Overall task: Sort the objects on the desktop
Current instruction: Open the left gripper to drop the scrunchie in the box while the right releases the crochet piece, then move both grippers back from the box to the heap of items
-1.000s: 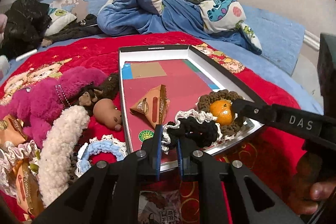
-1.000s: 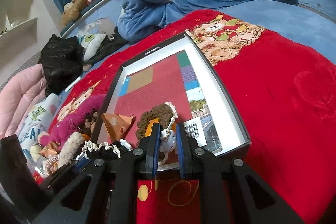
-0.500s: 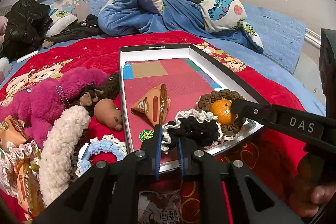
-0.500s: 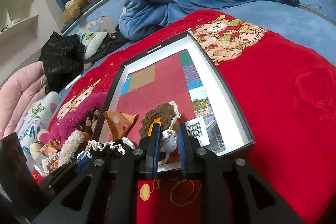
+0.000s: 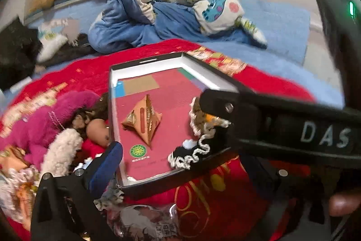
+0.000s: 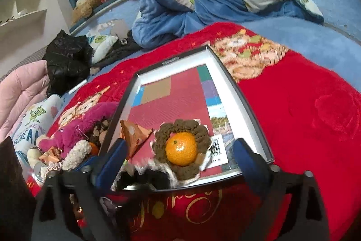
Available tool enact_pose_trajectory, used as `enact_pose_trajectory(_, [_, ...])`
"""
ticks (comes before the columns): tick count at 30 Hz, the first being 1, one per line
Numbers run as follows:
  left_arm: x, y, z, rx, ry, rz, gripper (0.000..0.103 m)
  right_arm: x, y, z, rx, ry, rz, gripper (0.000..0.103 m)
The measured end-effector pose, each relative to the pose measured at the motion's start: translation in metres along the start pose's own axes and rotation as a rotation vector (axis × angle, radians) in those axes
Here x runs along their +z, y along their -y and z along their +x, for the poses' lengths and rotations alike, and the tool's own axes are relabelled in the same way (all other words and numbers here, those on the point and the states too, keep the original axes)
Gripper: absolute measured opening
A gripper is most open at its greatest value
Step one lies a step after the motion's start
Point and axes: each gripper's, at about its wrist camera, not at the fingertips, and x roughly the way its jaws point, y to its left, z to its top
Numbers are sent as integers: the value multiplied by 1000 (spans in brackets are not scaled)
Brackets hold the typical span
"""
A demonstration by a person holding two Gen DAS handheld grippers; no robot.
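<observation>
Both grippers were pinched on the crochet pieces a second ago; now their jaws are opening, nothing between them.

Left wrist: left gripper (image 5: 180,164) spread wide, black crocheted scrunchie with white trim (image 5: 194,154) lying in the shallow black-rimmed box tray (image 5: 146,60).

Right wrist: right gripper (image 6: 180,159) apart, small orange mandarin (image 6: 181,148) sitting in the brown crocheted ring (image 6: 180,128), inside the tray's near end.
</observation>
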Motion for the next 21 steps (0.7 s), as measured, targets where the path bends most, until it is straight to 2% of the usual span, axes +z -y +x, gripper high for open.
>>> enact_pose_trajectory(21, [5, 3, 2, -12, 11, -14, 103, 1, 2, -1, -10, 5, 15, 103])
